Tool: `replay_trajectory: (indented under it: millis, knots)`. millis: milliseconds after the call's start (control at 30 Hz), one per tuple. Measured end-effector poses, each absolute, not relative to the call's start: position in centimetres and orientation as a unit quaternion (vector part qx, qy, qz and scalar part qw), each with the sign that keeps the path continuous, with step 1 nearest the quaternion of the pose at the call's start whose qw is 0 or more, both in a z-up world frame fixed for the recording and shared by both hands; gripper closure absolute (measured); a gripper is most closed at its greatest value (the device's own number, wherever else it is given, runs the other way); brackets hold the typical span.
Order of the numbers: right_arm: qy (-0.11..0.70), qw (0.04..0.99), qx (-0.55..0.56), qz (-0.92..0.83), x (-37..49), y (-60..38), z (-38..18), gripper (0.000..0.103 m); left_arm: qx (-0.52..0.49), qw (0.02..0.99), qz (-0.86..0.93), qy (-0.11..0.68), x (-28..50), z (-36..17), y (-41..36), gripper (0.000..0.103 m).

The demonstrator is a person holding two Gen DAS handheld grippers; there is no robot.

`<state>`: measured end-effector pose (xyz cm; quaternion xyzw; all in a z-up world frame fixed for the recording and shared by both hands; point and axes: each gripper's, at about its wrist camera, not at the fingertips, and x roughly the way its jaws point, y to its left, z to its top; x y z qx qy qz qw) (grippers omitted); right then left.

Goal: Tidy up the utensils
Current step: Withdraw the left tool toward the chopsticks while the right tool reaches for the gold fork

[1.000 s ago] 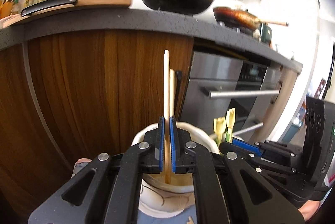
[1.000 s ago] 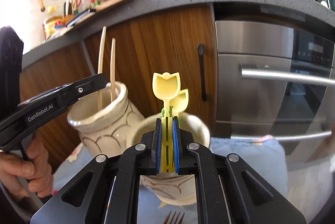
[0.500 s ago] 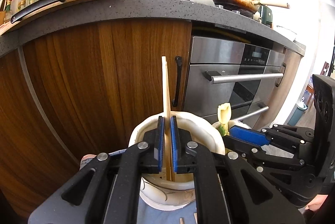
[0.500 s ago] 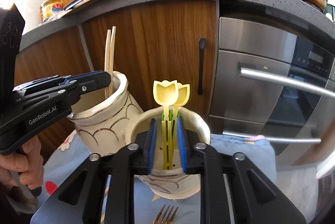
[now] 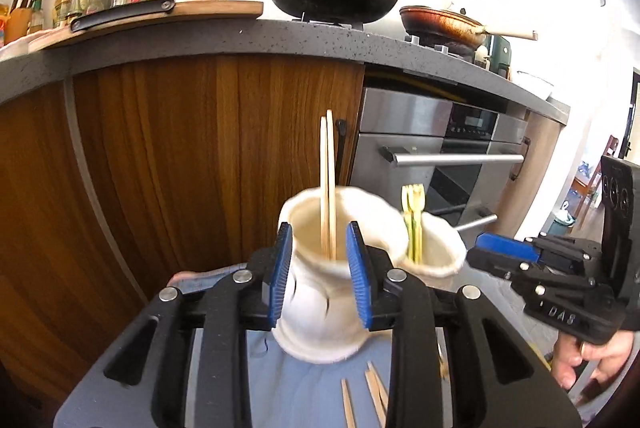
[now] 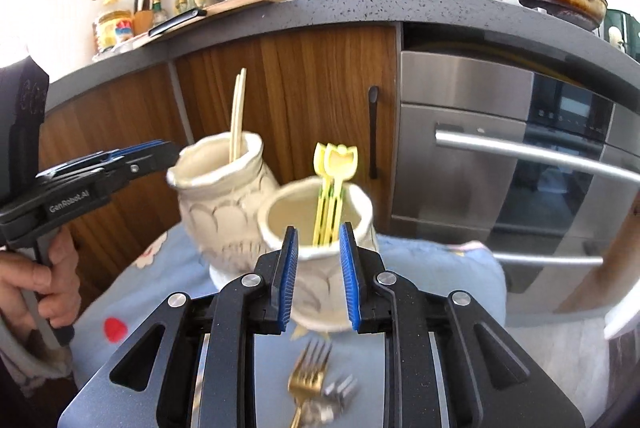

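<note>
- Both my grippers have pulled back, jaws just opened: left gripper point(image 5: 320, 268) released the chopsticks point(image 5: 327, 184) into their jar point(image 5: 316, 312).
- Right gripper point(image 6: 319, 270) stands narrowly open, empty; tulip forks point(image 6: 330, 188) rest in their cup point(image 6: 280, 216).

Both grippers: black plastic linkage arms, silver pivot screws, blue ribbed pads point(image 5: 280, 268). Left gripper point(image 6: 132, 158) body marked "GenRobot.AI".

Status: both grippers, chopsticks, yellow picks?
Left gripper open, jaws just opened, chopsticks released in jar. Right gripper open, yellow picks in cup. Forks remaining.
</note>
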<state>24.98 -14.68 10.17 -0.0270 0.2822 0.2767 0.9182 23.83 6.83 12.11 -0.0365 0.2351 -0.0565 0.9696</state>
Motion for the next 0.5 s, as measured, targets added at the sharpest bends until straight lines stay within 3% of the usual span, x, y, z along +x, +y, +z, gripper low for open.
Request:
replay_trajectory:
  millis: [500]
  knots:
    - [0.370, 0.890, -0.035, 0.265, 19.4, -16.8, 4.6, 0.080, -0.031, 0.941, -0.069, 0.330, 19.1, 4.3, 6.5, 0.075]
